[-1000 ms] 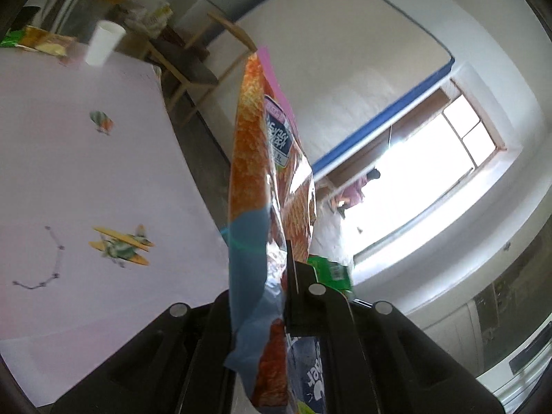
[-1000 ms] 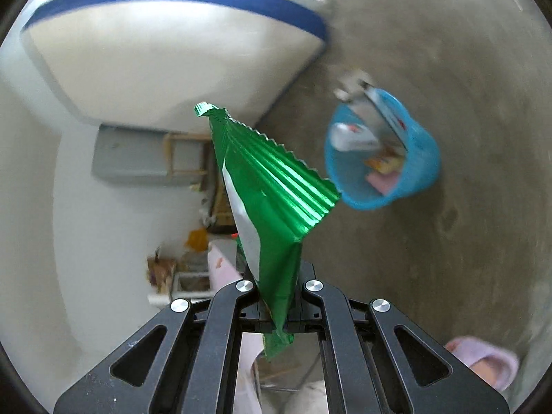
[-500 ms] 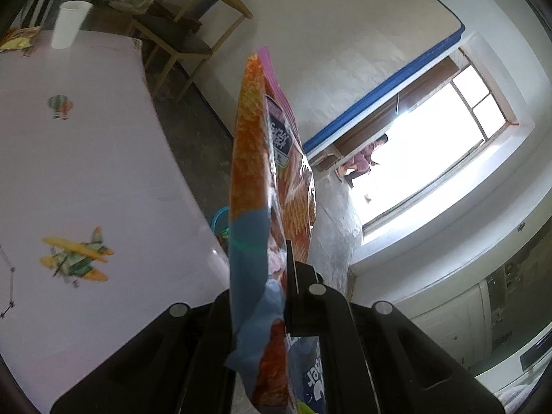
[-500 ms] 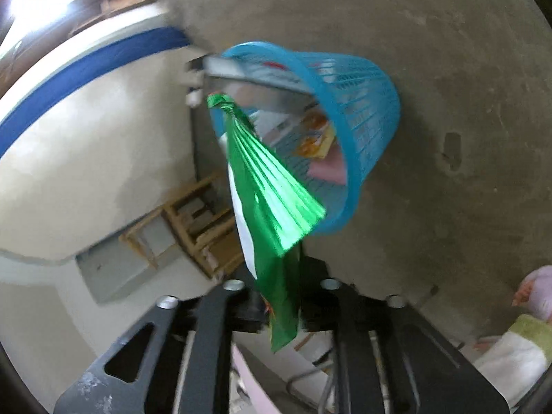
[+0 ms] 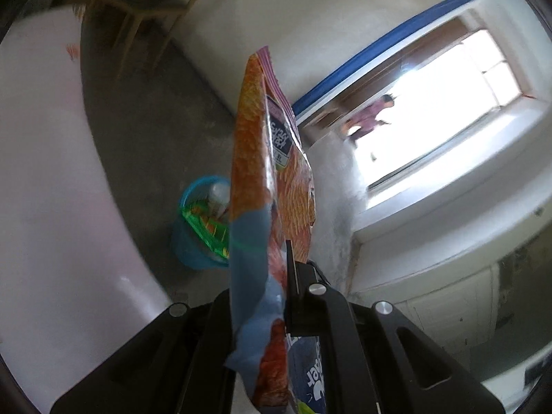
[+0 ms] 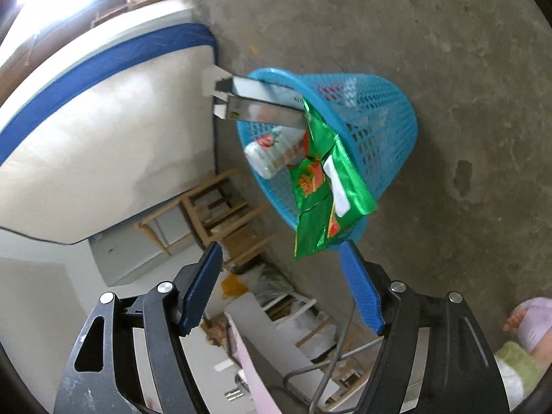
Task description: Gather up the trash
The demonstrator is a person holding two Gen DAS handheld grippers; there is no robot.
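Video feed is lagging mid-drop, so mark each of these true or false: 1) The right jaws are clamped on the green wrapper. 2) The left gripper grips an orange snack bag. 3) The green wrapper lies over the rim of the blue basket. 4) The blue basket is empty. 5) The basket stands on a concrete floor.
1) False. The right gripper has just been opening; its jaws stand apart with nothing between them.
2) True. The left gripper is shut on the orange snack bag.
3) True. The green wrapper drapes across the near rim of the blue basket.
4) False. It holds a white bottle and a silver carton.
5) True.
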